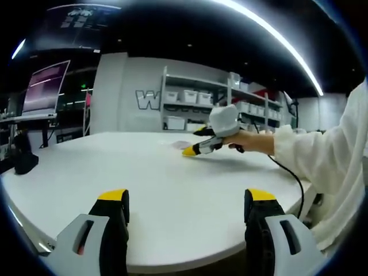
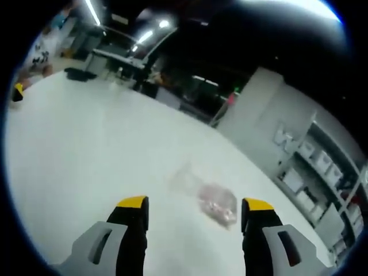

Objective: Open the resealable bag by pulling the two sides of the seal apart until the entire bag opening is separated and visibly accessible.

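Your one resealable bag (image 2: 214, 202) lay flat on the white table (image 2: 86, 149), blurred in the right gripper view, so its seal was hard to make out; from the left gripper view it was just a faint pink patch (image 1: 181, 144) partly hidden behind your right tool (image 1: 194, 151). Your right tool (image 2: 193, 208) hovered just short of the bag, jaws spread wide, holding nothing. Your left tool (image 1: 188, 202) stood well back over the table's near edge, jaws also wide apart and empty.
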